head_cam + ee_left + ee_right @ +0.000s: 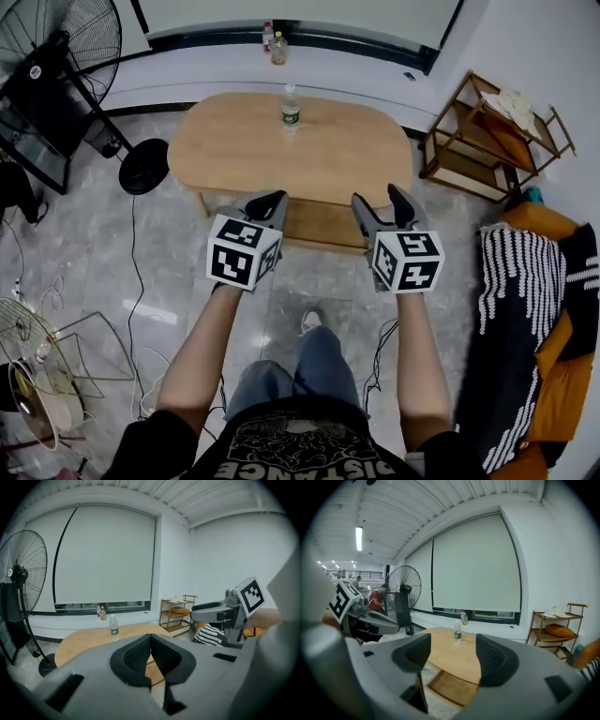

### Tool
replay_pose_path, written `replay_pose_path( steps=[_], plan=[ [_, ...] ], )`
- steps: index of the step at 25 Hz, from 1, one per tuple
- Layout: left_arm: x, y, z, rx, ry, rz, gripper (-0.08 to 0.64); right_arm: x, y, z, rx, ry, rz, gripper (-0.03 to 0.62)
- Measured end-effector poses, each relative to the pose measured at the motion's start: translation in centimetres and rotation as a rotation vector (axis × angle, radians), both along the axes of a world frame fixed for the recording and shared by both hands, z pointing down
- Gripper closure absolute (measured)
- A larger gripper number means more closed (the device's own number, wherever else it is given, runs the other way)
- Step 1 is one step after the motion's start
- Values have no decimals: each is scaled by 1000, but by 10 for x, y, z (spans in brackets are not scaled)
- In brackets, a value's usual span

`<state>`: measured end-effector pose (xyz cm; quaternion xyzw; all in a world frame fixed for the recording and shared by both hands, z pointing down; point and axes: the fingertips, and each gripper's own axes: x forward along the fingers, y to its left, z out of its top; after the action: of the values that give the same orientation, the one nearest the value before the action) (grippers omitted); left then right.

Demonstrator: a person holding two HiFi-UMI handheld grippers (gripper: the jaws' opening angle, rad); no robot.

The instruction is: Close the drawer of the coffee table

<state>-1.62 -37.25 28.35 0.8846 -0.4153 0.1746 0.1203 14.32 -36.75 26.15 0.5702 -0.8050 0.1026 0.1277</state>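
The oval wooden coffee table [234,141] stands in front of me. Its drawer [323,225] is pulled out toward me from the near side, and it also shows in the right gripper view [450,686]. My left gripper [270,201] hovers over the drawer's left end, its pads touching at the tips with nothing between them [151,637]. My right gripper [380,199] hovers over the drawer's right end. It stands open with nothing between its pads, and the table shows through the gap [453,644]. Neither gripper touches the drawer.
A water bottle [290,106] stands on the tabletop's far side. A standing fan [56,56] is at the left and a wooden shelf [487,141] at the right. An orange sofa with a striped cushion [530,319] lies near right. Cables and another fan [37,375] lie on the floor.
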Motion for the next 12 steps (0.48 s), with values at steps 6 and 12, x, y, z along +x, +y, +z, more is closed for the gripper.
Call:
replay_pose_path(
  steps=[6,12],
  plan=[
    [-5,-23,82,2,19,-18,555,3,-30,70,25,-8,0,290],
    [-13,-32,156,33,24,-37,555,7,-42,136,67,-29,25,290]
  ],
)
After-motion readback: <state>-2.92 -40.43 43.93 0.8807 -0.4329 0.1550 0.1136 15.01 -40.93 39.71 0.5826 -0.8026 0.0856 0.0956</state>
